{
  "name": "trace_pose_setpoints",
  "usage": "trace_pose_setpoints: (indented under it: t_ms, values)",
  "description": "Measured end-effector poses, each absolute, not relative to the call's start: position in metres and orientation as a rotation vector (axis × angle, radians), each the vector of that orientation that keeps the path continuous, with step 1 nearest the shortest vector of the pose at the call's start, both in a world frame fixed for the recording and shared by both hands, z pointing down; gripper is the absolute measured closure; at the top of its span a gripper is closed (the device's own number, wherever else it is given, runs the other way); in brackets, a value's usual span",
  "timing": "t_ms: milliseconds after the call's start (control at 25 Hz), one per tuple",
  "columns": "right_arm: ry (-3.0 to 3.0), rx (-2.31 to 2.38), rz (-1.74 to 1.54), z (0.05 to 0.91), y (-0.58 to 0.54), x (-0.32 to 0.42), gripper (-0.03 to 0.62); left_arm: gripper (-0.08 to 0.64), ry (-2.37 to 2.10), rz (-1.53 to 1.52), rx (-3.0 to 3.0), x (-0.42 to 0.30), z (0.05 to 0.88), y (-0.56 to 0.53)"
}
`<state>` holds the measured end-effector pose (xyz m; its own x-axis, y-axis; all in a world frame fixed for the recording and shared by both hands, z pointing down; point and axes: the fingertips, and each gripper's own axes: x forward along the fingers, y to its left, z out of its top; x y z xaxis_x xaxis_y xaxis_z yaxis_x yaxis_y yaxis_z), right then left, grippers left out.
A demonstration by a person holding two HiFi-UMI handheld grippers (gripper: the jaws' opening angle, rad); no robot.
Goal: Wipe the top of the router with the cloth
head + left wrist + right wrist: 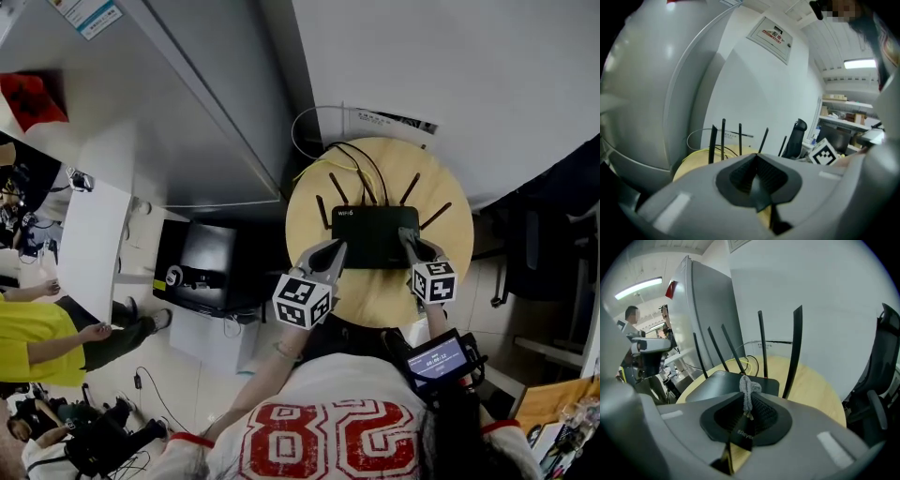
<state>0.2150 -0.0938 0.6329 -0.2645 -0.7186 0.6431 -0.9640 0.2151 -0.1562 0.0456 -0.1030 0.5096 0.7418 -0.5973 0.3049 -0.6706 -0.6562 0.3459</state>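
Right claw (748, 409) tight on grey cloth (748, 389) at router (723, 384) edge

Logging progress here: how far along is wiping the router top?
Done: the right gripper pinches the grey cloth. In hand: it sits at the near right corner of the router, with the left gripper shut at the near left. Left: the wipe across the top.

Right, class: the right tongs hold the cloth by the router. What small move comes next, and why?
Probably slide the right tongs forward, dragging the cloth across the router: they are shut on the cloth at its front right corner, with the top lying ahead.
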Motion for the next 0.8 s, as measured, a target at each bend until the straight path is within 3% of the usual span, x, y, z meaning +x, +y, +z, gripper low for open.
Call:
trace_pose_setpoints:
  t_ms: [440, 800]
  values:
    - [-1.984, 1.568, 0.642, 0.642, -0.148, 0.240, 0.548, 0.557, -1.097, 0.240, 2.447, 0.010, 0.509, -0.110]
    - [-1.973, 1.553, 0.710, 0.653, -0.103, 0.244, 0.548, 0.557, -1.055, 0.250, 2.459, 0.023, 0.512, -0.103]
